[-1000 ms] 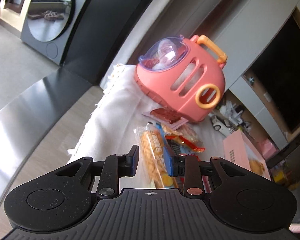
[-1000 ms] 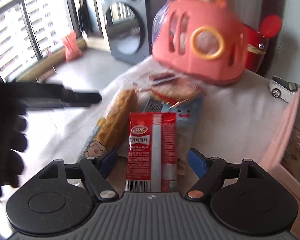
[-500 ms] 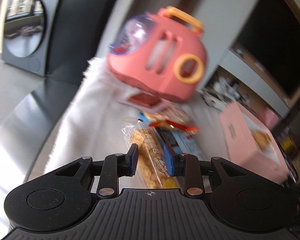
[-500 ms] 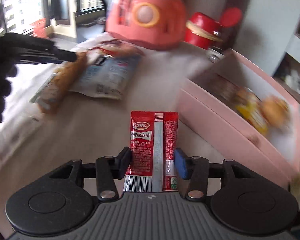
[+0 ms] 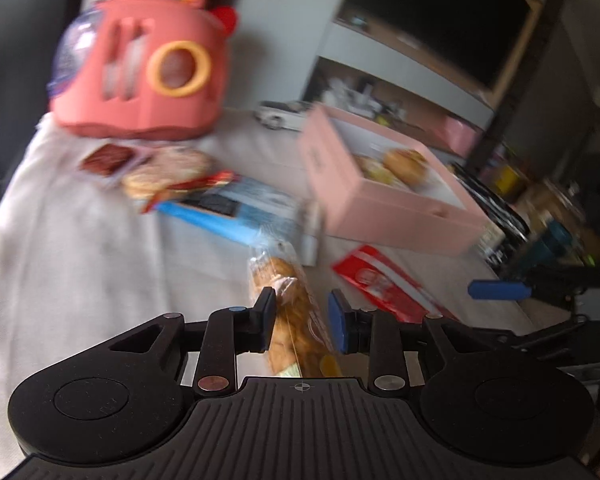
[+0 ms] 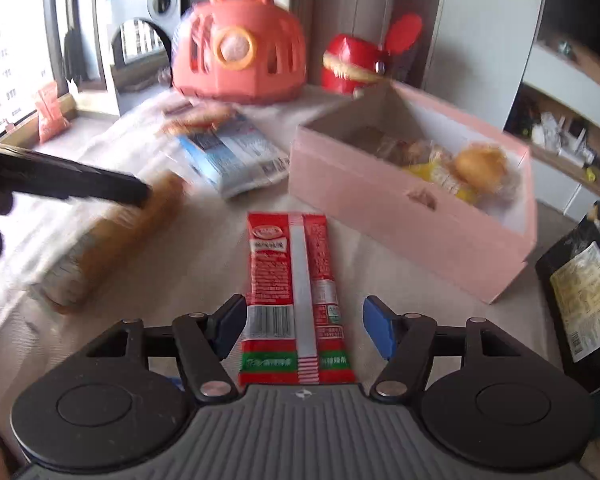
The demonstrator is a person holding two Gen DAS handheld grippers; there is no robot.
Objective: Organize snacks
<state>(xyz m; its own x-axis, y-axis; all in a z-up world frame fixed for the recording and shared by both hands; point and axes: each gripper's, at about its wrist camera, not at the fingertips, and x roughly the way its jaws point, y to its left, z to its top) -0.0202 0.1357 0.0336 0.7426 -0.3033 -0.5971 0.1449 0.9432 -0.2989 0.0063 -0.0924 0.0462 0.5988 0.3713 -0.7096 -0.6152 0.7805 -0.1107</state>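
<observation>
We judge the step in hand to be the transfer of loose snacks into the pink box [image 6: 410,236], which stands open at the right of the white cloth [image 5: 72,248] and already holds a bun and some wrapped items. To do this well, we carry each packet level above the near wall of the box, bring it over a bare part of the interior, and only then release it; we move one gripper at a time, since both work near the same box and could collide. The left gripper [image 5: 301,318] has its jaws narrowed around a clear bag of golden pastry [image 5: 290,320]: the left pad appears to touch the bag, while whether the right pad presses it we cannot tell because of blur. We should confirm a firm pinch before lifting. The right gripper [image 6: 304,326] has its jaws spread wide, with a visible gap on each side of the red snack packet [image 6: 296,296], which lies flat on the cloth between them, near the box but apart from it. A blue-and-white packet [image 6: 236,156] and further snacks lie farther off, in front of the pink plastic carrier [image 6: 238,64] at the far edge.
</observation>
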